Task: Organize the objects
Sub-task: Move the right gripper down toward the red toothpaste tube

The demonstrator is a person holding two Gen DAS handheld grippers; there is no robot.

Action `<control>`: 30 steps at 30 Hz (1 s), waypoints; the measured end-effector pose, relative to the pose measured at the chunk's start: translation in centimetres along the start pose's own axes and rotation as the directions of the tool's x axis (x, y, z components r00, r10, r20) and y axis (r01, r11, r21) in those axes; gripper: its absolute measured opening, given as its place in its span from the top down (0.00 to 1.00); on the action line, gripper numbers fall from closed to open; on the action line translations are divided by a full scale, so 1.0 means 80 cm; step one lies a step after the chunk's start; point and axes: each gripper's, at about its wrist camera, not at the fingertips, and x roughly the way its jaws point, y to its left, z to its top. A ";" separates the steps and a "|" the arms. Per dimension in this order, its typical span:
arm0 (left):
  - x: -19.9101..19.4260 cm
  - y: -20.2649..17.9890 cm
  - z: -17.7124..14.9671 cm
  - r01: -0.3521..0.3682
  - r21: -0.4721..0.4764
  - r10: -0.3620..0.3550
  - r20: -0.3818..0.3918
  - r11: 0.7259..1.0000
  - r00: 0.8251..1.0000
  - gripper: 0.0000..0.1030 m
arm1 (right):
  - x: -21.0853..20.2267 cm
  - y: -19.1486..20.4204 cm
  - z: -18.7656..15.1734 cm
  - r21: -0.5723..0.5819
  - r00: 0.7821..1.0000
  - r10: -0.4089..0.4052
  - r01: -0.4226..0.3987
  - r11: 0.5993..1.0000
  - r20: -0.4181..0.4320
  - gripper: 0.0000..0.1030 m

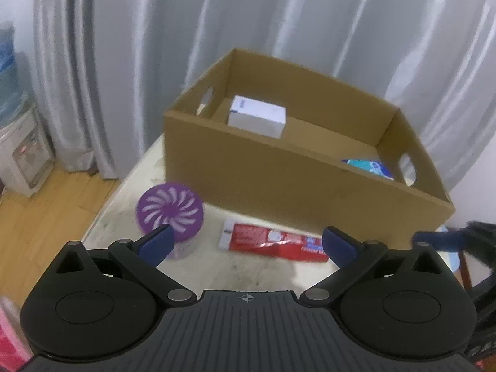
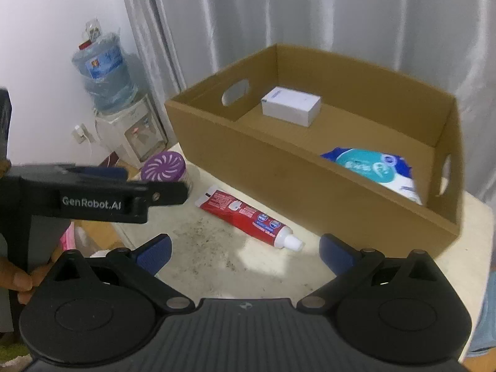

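A brown cardboard box (image 1: 279,170) (image 2: 279,167) stands on the pale table, holding a white carton (image 1: 256,116) (image 2: 290,105) and a blue-and-white wipes pack (image 1: 370,166) (image 2: 376,169). In front of it lie a red toothpaste tube (image 1: 272,241) (image 2: 245,214) and a purple-lidded round container (image 1: 170,209) (image 2: 164,170). My left gripper (image 1: 248,243) is open above the tube, empty. My right gripper (image 2: 245,252) is open too, just short of the tube's white cap (image 2: 293,242). The left gripper's body (image 2: 93,198) crosses the right wrist view at left.
Grey curtains hang behind the table. A water dispenser (image 2: 124,124) (image 1: 21,148) with a blue bottle stands on the wooden floor at left. The table's left edge (image 1: 102,214) runs close to the purple container. A hand (image 2: 15,276) grips the left tool.
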 end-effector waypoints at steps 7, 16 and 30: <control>0.031 -0.015 0.008 0.032 0.051 -0.032 -0.010 0.998 0.999 0.20 | 0.047 -0.003 0.006 -0.070 1.000 -0.015 0.014 0.997 -0.017 0.14; 0.054 -0.023 0.009 0.076 0.079 -0.071 -0.060 0.994 0.996 0.44 | 0.085 -0.022 -0.001 -0.055 0.998 -0.015 0.011 0.998 -0.059 0.33; 0.088 -0.029 0.007 0.104 0.065 -0.096 -0.122 0.992 0.988 0.48 | 0.117 -0.037 -0.001 -0.061 0.995 0.022 -0.028 0.998 -0.094 0.35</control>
